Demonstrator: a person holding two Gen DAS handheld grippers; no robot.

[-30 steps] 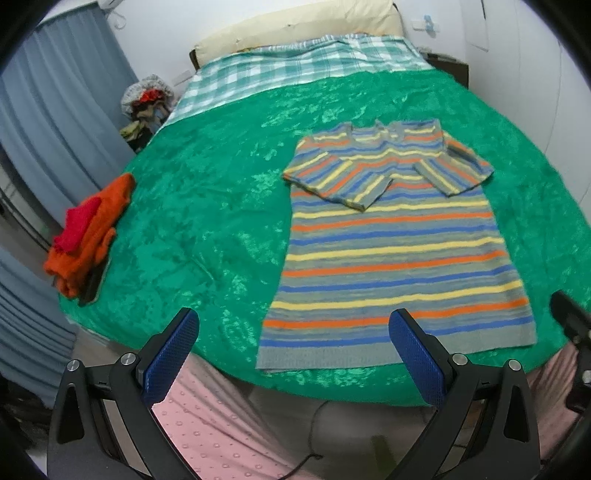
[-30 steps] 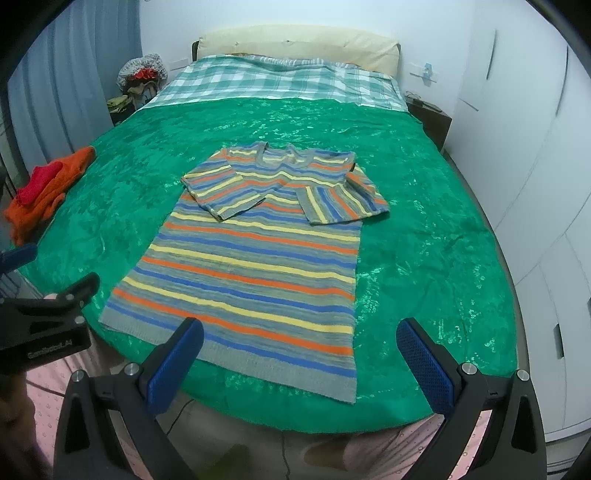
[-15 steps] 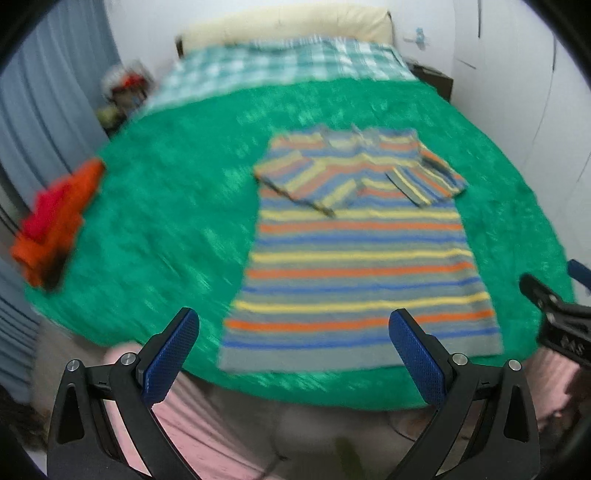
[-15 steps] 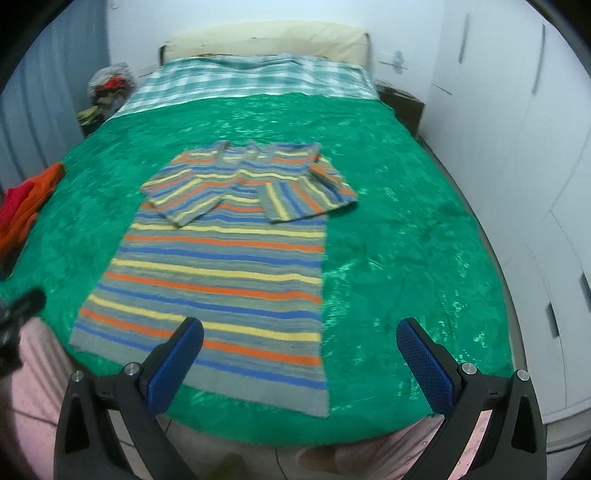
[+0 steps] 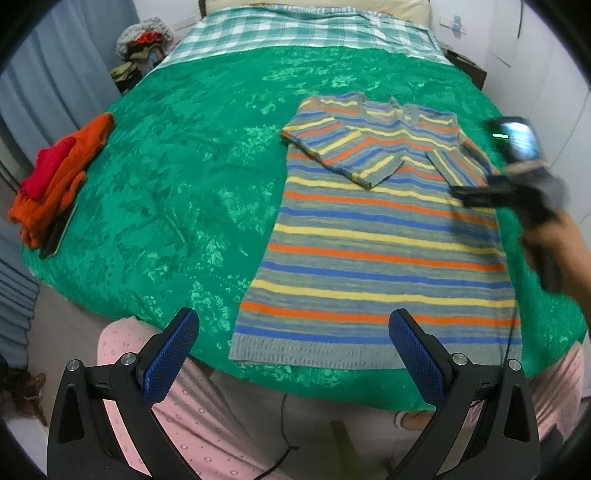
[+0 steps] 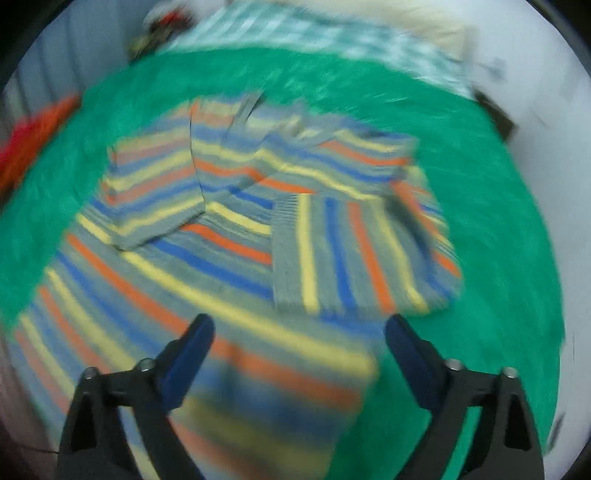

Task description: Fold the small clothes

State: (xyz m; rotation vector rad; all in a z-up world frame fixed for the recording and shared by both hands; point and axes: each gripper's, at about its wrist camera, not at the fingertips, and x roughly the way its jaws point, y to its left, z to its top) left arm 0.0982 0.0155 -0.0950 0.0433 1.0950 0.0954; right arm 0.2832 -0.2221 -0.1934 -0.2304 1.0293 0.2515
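Note:
A striped sweater (image 5: 380,236) in grey, blue, yellow and orange lies flat on the green bedspread (image 5: 192,177), both sleeves folded in over the chest. My left gripper (image 5: 293,350) is open and empty, just off the bed's near edge by the sweater's hem. My right gripper (image 6: 299,354) is open and empty, over the sweater's right side (image 6: 229,236) near the folded right sleeve (image 6: 354,258); that view is blurred. The right gripper's body also shows in the left wrist view (image 5: 517,177), above the sweater's right edge.
A pile of orange and red clothes (image 5: 55,177) lies at the bed's left edge with a dark phone-like slab beside it. A checked blanket (image 5: 303,29) and pillow lie at the head. Blue curtains hang left, white cupboards right. My pink-trousered legs (image 5: 173,417) are below.
My right gripper has moved forward over the bed, from the foot edge to above the sweater's right side. The left gripper shifted slightly toward the hem's left part.

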